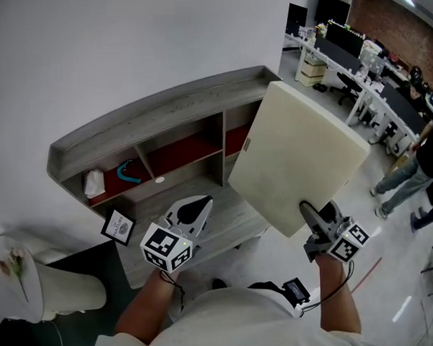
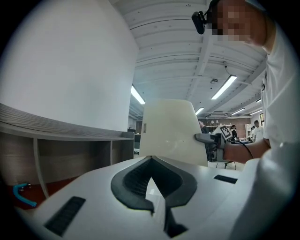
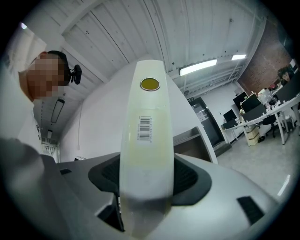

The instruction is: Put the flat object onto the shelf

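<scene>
The flat object [image 1: 298, 158] is a thick cream slab, held tilted in the air over the right end of the grey wooden shelf [image 1: 163, 106]. My right gripper [image 1: 315, 218] is shut on its near lower corner. In the right gripper view the slab's edge [image 3: 147, 140], with a barcode and a yellow dot, rises between the jaws of the right gripper [image 3: 147, 187]. My left gripper [image 1: 196, 205] hovers in front of the shelf's lower board, shut and empty. The left gripper view shows the left gripper [image 2: 151, 161], the slab [image 2: 171, 131] beyond it and the shelf [image 2: 61, 133] at the left.
In the shelf's red-backed compartments lie a tissue pack [image 1: 94, 183] and a teal curved thing [image 1: 128, 170]. A small framed card [image 1: 118, 226] leans at the shelf's left front. A white cylinder [image 1: 35, 284] stands at the far left. Office desks and people [image 1: 416, 160] are at the right.
</scene>
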A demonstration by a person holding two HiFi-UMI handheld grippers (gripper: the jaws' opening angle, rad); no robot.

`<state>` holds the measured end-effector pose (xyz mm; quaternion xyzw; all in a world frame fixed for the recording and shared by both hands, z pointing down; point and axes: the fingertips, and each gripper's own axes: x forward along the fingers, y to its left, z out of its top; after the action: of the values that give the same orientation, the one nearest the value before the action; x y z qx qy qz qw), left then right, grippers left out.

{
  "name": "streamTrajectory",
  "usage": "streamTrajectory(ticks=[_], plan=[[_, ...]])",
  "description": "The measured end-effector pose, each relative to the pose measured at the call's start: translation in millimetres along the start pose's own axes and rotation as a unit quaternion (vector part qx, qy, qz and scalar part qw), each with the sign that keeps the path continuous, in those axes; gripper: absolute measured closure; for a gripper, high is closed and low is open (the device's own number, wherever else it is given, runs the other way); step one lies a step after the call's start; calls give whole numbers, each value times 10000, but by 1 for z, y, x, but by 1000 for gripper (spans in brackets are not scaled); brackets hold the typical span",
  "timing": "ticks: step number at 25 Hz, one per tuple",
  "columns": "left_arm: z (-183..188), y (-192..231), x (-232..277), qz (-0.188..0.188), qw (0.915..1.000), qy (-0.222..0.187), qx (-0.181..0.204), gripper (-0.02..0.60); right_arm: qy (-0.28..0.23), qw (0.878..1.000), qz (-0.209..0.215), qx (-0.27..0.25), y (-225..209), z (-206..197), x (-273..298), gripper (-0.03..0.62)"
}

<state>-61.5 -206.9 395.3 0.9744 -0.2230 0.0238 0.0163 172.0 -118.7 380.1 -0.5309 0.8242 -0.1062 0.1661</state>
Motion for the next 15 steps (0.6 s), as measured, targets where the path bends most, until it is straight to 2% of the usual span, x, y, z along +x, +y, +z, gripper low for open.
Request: streamTrajectory(ticks=[15], plan=[[7, 50, 21, 340, 9993, -83, 141, 569, 48, 9981, 562, -240, -21, 20, 79, 307]])
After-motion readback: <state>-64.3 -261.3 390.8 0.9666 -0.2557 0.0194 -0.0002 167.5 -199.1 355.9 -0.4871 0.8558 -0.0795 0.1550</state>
